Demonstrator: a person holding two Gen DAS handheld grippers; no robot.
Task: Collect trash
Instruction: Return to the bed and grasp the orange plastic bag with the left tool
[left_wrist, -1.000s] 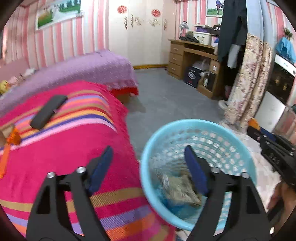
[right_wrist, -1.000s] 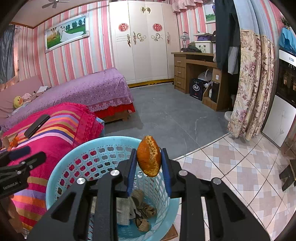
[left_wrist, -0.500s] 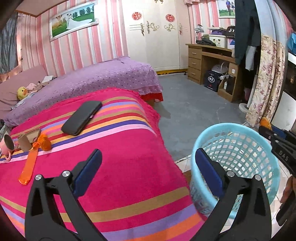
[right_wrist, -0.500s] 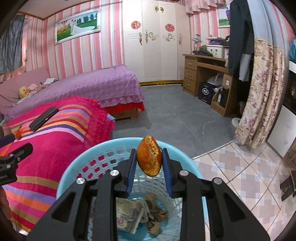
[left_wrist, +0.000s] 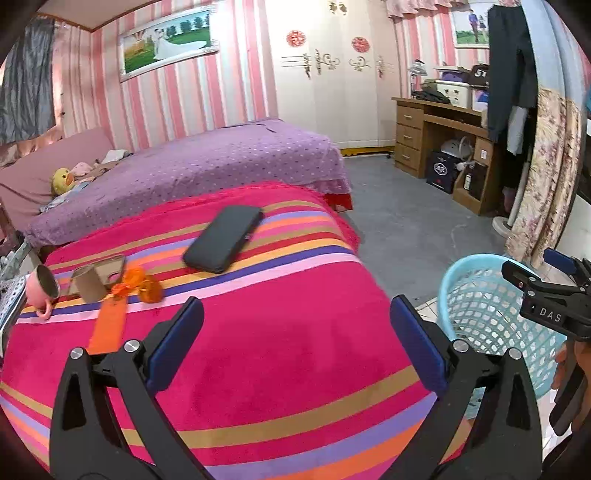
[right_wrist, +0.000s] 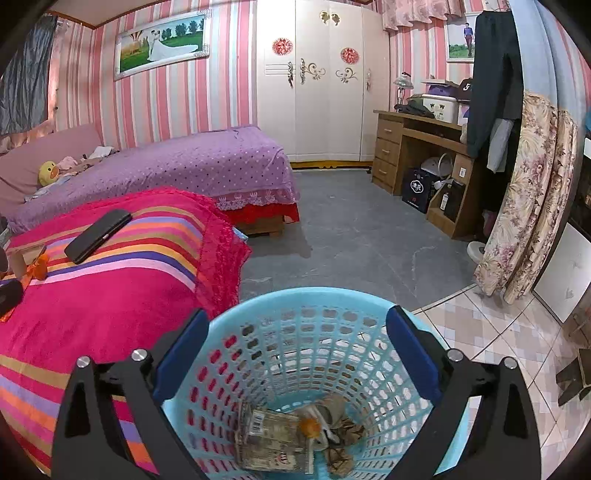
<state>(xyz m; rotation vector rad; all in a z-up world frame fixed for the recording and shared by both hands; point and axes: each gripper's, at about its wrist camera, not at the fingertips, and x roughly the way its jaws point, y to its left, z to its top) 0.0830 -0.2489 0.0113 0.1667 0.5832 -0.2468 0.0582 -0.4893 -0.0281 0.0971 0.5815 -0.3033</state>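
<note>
Now both grippers gape, one over the bed, one over the trash basket.

Above the striped blanket (left_wrist: 280, 354) the left gripper (left_wrist: 295, 343) stands wide with nothing between its blue pads; ahead of it lie a black phone (left_wrist: 223, 238), a cardboard tube (left_wrist: 88, 286), a crumpled orange wrapper (left_wrist: 142, 286) with an orange strip (left_wrist: 109, 325), and a pink cup (left_wrist: 40, 290) at the blanket's far left edge. Over the light blue basket (right_wrist: 314, 299), which sits on the floor just beside the bed, the right gripper (right_wrist: 295, 354) has its jaws opening, nothing between them; down in the basket lie a printed packet (right_wrist: 271, 439), crumpled scraps (right_wrist: 341, 428) and a small orange piece (right_wrist: 309, 426). Behind are a purple bed (right_wrist: 177, 170), a white wardrobe (right_wrist: 317, 92) and a wooden desk (right_wrist: 417, 147).
</note>
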